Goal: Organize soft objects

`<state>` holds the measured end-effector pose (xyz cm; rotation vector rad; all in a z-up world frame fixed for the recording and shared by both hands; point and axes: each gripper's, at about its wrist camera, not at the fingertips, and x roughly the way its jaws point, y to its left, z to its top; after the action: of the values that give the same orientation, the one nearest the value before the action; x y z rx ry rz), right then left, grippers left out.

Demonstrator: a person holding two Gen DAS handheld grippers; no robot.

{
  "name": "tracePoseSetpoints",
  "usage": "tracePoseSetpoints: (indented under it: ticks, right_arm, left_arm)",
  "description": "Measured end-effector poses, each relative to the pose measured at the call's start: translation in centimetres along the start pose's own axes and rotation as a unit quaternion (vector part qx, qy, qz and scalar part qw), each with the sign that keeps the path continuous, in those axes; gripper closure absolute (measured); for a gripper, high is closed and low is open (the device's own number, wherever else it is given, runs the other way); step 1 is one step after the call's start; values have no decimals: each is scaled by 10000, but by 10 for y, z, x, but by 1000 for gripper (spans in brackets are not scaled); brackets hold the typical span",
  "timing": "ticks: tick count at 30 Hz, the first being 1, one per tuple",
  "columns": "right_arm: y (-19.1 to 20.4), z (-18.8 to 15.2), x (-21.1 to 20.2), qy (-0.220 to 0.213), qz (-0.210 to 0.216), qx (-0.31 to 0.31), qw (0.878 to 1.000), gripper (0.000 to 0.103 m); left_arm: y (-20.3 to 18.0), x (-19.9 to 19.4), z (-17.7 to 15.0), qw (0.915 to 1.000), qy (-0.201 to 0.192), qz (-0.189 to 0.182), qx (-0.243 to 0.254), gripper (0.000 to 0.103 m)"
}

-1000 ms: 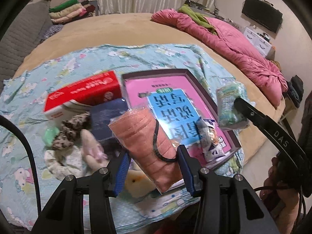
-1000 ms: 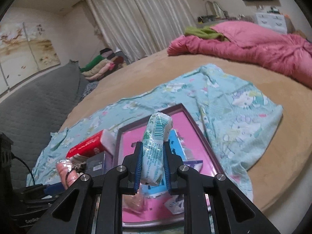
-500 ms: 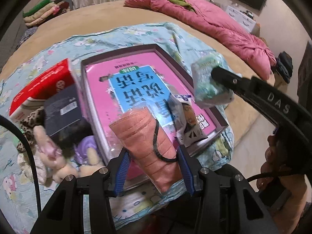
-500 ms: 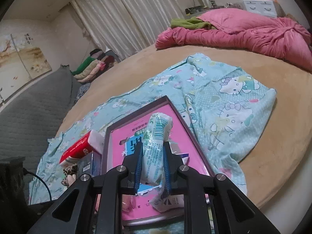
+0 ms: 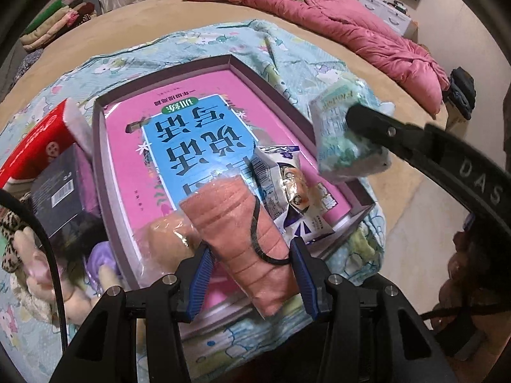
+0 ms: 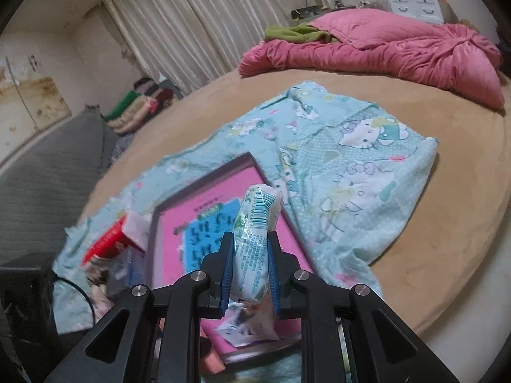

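Pink ribbed mask pack (image 5: 252,239) in left jaws, green-white tissue pack (image 6: 255,242) in right jaws

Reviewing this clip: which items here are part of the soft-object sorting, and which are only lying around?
In the job:
- left gripper, shut on the pink mask pack
- right gripper, shut on the tissue pack
- shallow box
- snack packet lying in it

Lying about:
- pink duvet
- folded clothes
- red carton
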<state>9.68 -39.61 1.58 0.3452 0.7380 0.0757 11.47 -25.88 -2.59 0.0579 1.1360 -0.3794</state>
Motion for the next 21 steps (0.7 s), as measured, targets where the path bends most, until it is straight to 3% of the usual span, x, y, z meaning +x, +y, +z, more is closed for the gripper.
tracePoseSetpoints:
  ticks: [8,21]
  right_arm:
    - [-1,-6,12,283,-386,-432,9979,83]
    - [-1,-17,30,737,-495,-694,9936,82]
  left_arm:
    - [5,9,12,10000,-42,71,-14,54]
    - [10,19,16,10000,-14,12,-74,54]
